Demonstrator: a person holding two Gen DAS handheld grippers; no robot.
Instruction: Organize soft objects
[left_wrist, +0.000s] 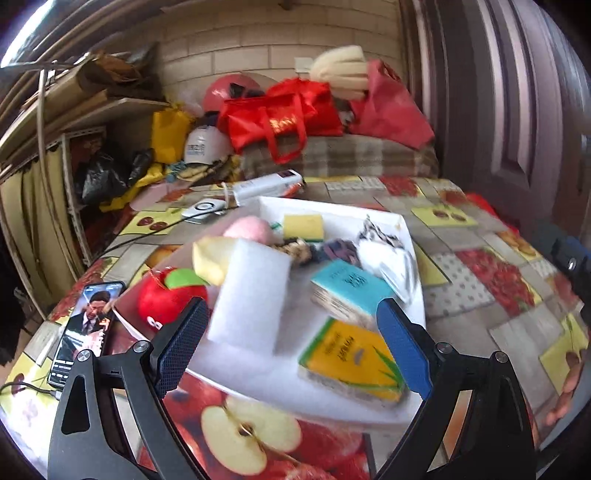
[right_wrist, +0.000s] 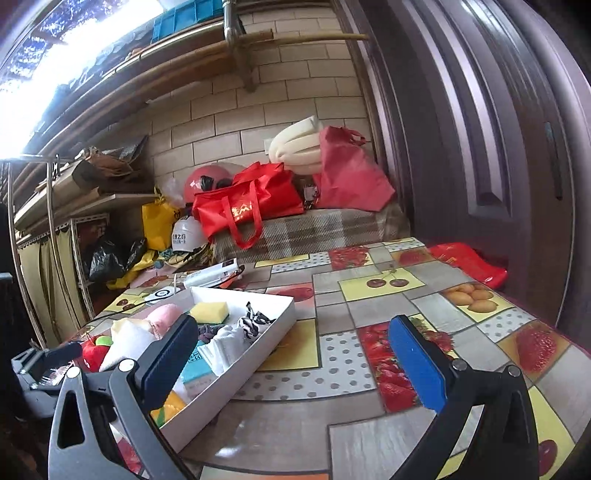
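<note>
A white tray (left_wrist: 415, 295) on the fruit-print table holds soft things: a white sponge block (left_wrist: 251, 295), a red apple plush (left_wrist: 166, 299), a yellow cloth (left_wrist: 208, 256), a pink puff (left_wrist: 247, 227), a yellow-green sponge (left_wrist: 303, 227), a teal tissue pack (left_wrist: 347, 291), a yellow tissue pack (left_wrist: 351, 362) and a striped white cloth (left_wrist: 384, 251). My left gripper (left_wrist: 291, 314) is open over the tray's near part, gripping nothing. To the right of the tray (right_wrist: 258, 350), my right gripper (right_wrist: 291, 328) stands open above the bare tablecloth (right_wrist: 369, 295), with nothing between its fingers.
A phone (left_wrist: 88, 332) playing video lies left of the tray, with a cable. A white device (left_wrist: 266, 184) and a round one (left_wrist: 203, 210) lie behind it. Red bags (left_wrist: 280, 114) sit on a plaid bench, shelves at the left, a door (left_wrist: 517, 110) at the right.
</note>
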